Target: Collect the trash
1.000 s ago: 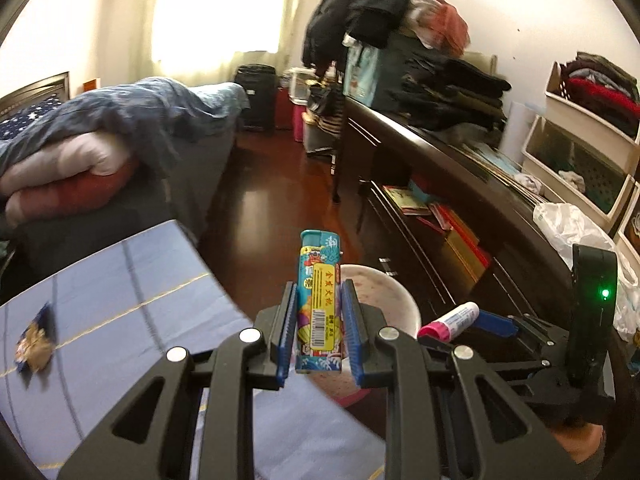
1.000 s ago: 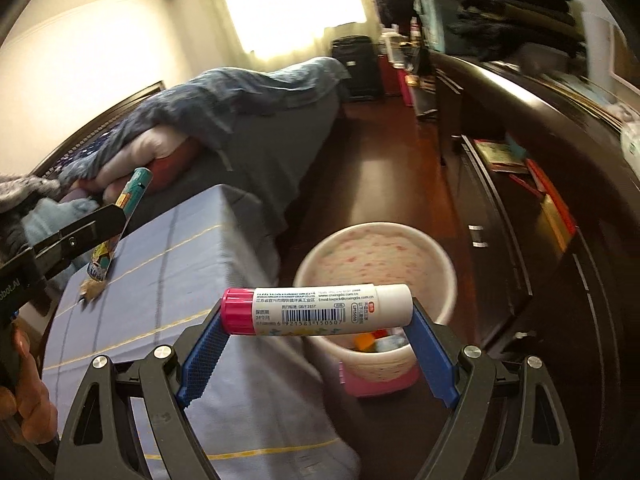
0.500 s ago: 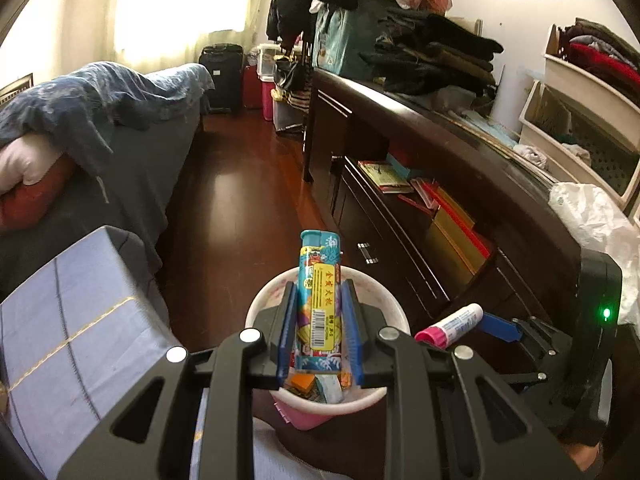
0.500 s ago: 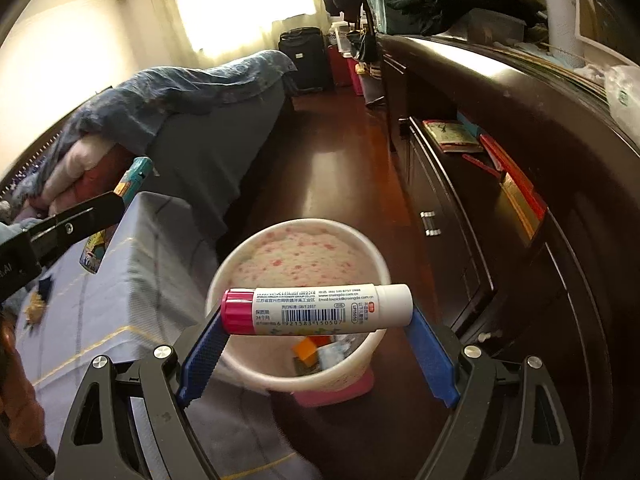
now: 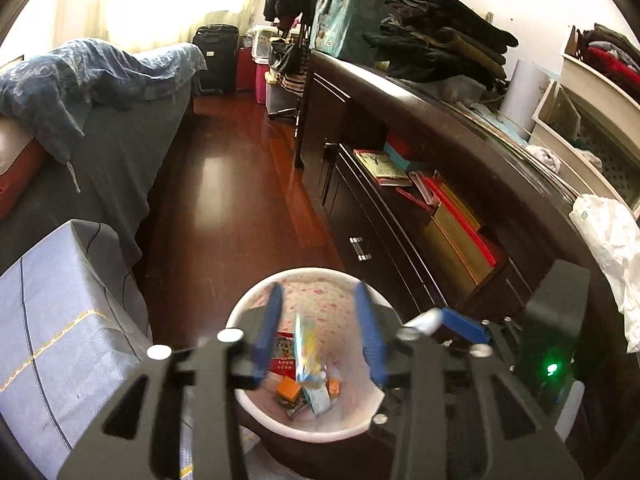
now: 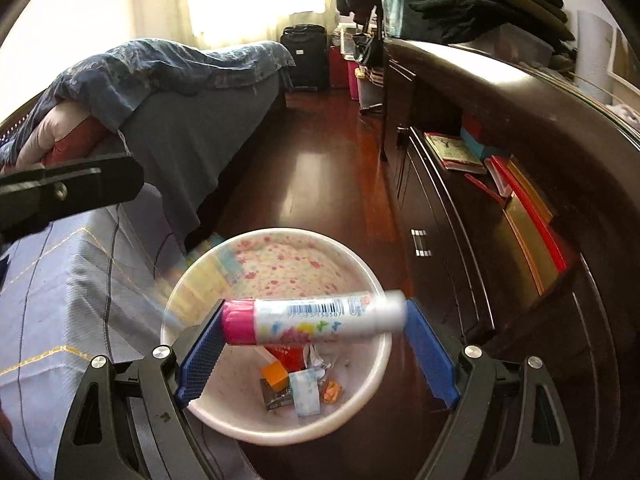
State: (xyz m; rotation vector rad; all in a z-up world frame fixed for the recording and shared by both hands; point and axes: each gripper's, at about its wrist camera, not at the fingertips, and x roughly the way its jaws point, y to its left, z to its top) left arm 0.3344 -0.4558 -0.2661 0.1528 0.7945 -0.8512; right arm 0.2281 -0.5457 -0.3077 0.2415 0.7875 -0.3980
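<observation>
Left wrist view: left gripper (image 5: 318, 322) is hovering right over the trash bin (image 5: 362, 428), blue fingers (image 5: 267, 330) spread wide with nothing between the pads. The lighter (image 5: 305, 354) is showing as a motion-blurred streak between the fingers, touching neither, over the bin's mouth; can't tell whether it is in the air or already lying in the bin. Bin is sitting on the dark wood floor (image 5: 224, 184), between the blue-grey cloth-covered box (image 5: 52, 320) and the dark cabinet (image 5: 400, 216); scraps are lying at its bottom, among them an orange piece (image 5: 289, 389) and a red packet (image 5: 283, 364). Right wrist view: right gripper (image 6: 314, 320) is also hanging above the same bin (image 6: 372, 384), its blue fingers (image 6: 200, 356) set wide with the glue stick (image 6: 314, 316) lying crosswise between them, pink cap to the left. The stick is looking blurred, and its white end is sitting slightly clear of the right pad, so whether the grip is holding can't be told. Left gripper's black body (image 6: 68, 192) is showing at the left edge of that view. The bed with a blue quilt (image 6: 172, 72) is lying beyond the box.
</observation>
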